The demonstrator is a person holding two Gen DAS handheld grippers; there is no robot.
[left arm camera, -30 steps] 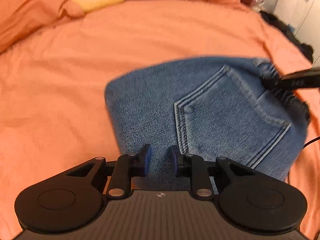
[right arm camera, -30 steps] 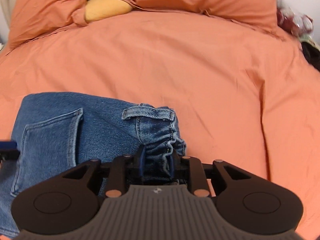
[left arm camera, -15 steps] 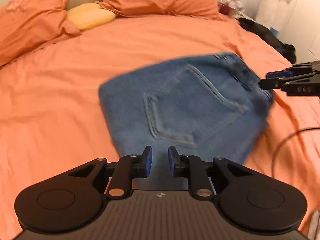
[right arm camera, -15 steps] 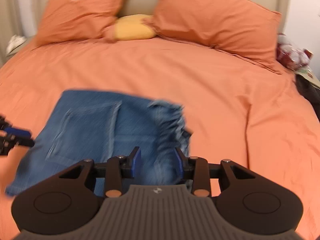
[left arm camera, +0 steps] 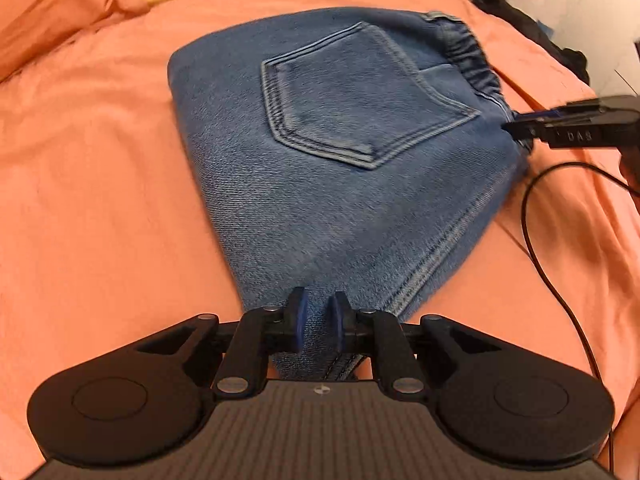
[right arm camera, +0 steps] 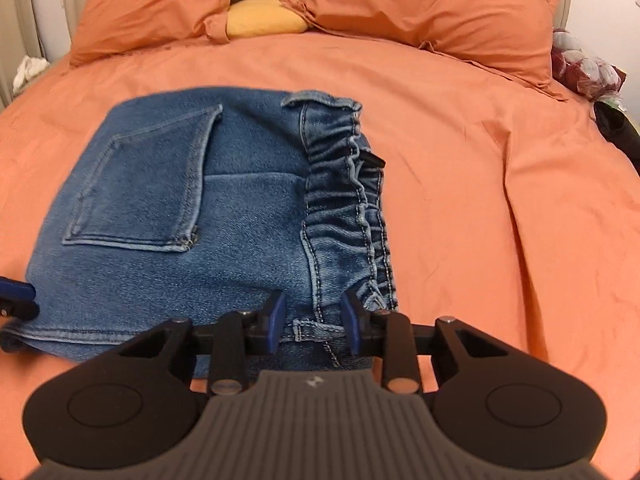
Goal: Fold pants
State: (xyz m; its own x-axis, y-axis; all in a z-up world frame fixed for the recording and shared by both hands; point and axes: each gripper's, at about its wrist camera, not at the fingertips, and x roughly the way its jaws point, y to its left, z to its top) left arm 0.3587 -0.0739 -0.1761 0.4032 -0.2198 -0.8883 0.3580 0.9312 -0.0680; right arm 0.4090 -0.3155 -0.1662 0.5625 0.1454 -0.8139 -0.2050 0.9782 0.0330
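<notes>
The blue denim pants (left arm camera: 340, 152) lie folded into a compact bundle on the orange bed, back pocket (left arm camera: 352, 96) up; they also show in the right wrist view (right arm camera: 224, 216). My left gripper (left arm camera: 318, 322) has its jaws narrowly apart around the near corner of the denim. My right gripper (right arm camera: 314, 322) is open, its jaws straddling the elastic waistband (right arm camera: 348, 208) end of the bundle. The right gripper's tips also show at the right edge of the left wrist view (left arm camera: 520, 124), at the waistband.
The orange bedspread (right arm camera: 460, 128) spreads all around the pants. Orange pillows (right arm camera: 432, 12) and a yellow cushion (right arm camera: 264, 18) lie at the headboard. A black cable (left arm camera: 536, 240) trails across the bed on the right. Dark clothes (left arm camera: 532, 28) sit at the bed's far right edge.
Both grippers pulled back from the pants half a second ago and have come back down onto the bundle. The right gripper's jaws opened wider than a second ago.
</notes>
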